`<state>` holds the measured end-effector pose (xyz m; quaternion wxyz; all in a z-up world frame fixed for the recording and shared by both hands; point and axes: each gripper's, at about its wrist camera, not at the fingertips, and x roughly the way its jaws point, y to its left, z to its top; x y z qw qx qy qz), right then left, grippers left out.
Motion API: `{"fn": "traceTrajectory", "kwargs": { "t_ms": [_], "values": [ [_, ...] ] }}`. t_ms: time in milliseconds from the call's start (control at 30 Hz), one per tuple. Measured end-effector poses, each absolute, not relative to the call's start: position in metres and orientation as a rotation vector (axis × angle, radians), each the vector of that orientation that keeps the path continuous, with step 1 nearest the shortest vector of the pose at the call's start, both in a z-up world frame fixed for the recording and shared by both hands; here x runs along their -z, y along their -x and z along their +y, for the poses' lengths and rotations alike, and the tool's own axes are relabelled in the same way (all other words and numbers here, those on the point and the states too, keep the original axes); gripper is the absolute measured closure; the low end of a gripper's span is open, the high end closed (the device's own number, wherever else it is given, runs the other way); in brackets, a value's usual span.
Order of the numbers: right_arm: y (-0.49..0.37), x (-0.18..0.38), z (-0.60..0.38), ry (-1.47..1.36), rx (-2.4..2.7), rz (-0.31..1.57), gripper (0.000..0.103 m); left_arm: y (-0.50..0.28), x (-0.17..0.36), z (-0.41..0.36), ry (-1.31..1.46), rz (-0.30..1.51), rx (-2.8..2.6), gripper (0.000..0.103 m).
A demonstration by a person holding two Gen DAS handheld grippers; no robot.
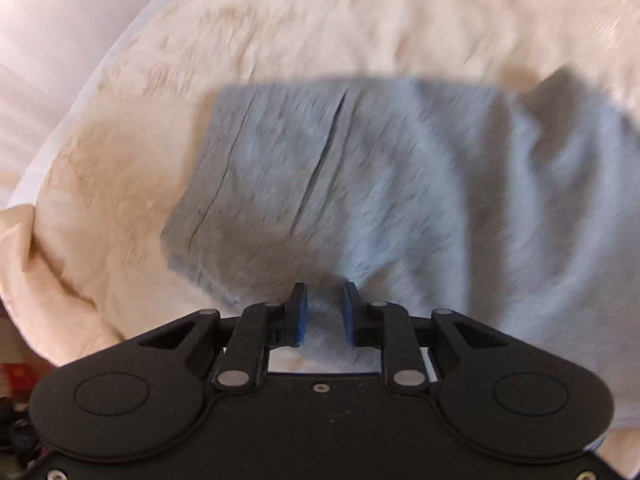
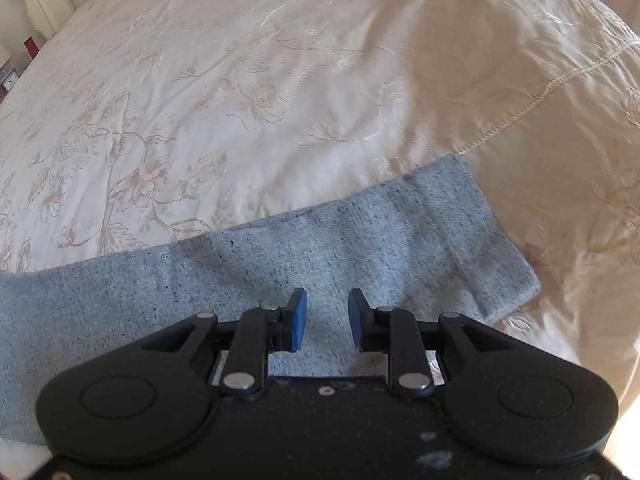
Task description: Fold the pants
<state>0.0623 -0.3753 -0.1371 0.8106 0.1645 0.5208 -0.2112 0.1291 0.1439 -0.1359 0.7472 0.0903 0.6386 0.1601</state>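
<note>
The grey pants (image 1: 360, 184) lie spread on a cream embroidered bedspread (image 2: 200, 80), and both claws hang just above the cloth with nothing in them, so this looks like the reach before a grasp for the next fold. In the left wrist view, blurred by motion, the left gripper (image 1: 323, 312) has its blue pads a little apart over the near edge of the fabric; a squared end with two seams lies far and to the left, and rumpled cloth rises to the right. The left side of the bed drops off close by, so room there is small. In the right wrist view the right gripper (image 2: 327, 316) is likewise partly open over the middle of a flat leg, whose squared hem (image 2: 500, 240) ends to the right. The next move likely calls for pinching an edge. Far of the leg the bedspread offers wide bare room; right of the hem it bulges and falls away.
</note>
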Motion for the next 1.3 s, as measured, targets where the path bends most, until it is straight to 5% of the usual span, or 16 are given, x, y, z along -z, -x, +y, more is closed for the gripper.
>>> {"fn": "traceTrajectory", "kwargs": {
  "t_ms": [133,367,433,467,633,867,1000,1300],
  "values": [
    [-0.088,0.155,-0.379,-0.305,0.431,1.141,0.078,-0.11,0.165,0.182,-0.107,1.535,-0.524,0.077],
    [-0.114,0.198,-0.436,-0.204,0.569,1.234,0.079,-0.105,0.101,0.174,-0.028,1.393,-0.477,0.077],
    [-0.107,0.203,-0.46,-0.27,0.653,1.237,0.095,-0.115,0.079,0.157,-0.044,1.334,-0.419,0.077],
    [-0.104,0.201,-0.468,-0.334,0.672,1.224,0.096,-0.121,0.069,0.144,-0.06,1.302,-0.379,0.077],
    [-0.12,0.174,-0.438,-0.292,0.642,1.155,0.079,-0.178,0.053,0.082,-0.095,1.219,-0.143,0.076],
    [-0.165,0.145,-0.35,-0.352,0.357,1.078,0.079,-0.221,0.102,0.028,-0.139,1.286,0.027,0.074],
    [-0.192,0.133,-0.288,-0.302,0.187,1.063,0.079,-0.203,0.168,0.045,-0.181,1.481,-0.007,0.075],
    [-0.275,0.148,-0.14,-0.213,-0.245,1.088,0.078,-0.178,0.175,0.065,-0.141,1.422,0.053,0.077]
  ]
}}
